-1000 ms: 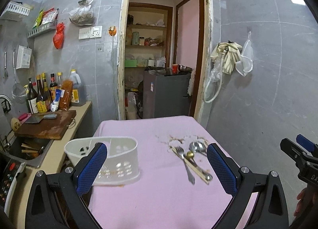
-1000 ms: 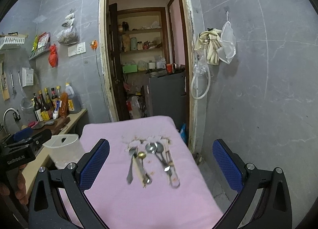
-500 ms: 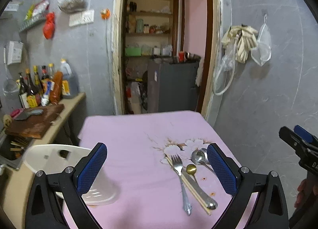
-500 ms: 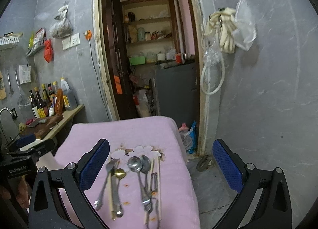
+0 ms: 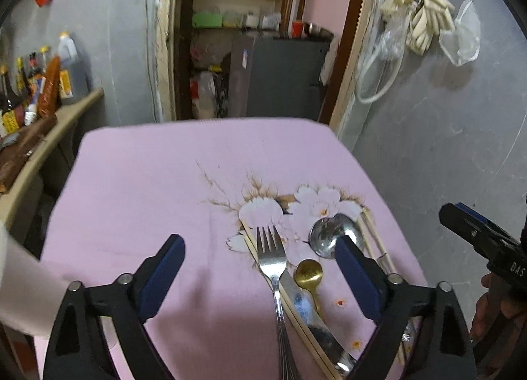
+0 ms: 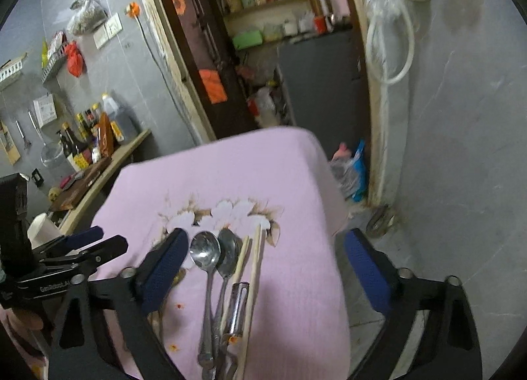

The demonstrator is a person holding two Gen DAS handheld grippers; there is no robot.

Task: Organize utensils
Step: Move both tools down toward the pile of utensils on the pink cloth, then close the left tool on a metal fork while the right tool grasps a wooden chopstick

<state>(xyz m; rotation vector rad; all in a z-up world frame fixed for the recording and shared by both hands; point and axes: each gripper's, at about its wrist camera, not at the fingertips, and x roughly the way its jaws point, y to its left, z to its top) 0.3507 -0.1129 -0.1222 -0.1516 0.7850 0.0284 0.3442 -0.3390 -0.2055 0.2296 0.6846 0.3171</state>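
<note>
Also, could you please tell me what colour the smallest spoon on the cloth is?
Gold: the small spoon beside the fork, clearest in the left wrist view.

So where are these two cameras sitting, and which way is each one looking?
Left wrist view: rides on the left tongs, looking down at the fork and gold spoon; its closing blue fingers, the right tongs and a hand show.
Right wrist view: rides on the right tongs, looking down at two steel spoons and chopsticks; the left tongs show at the left.
Shared: the pink tablecloth, utensils, doorway.
</note>
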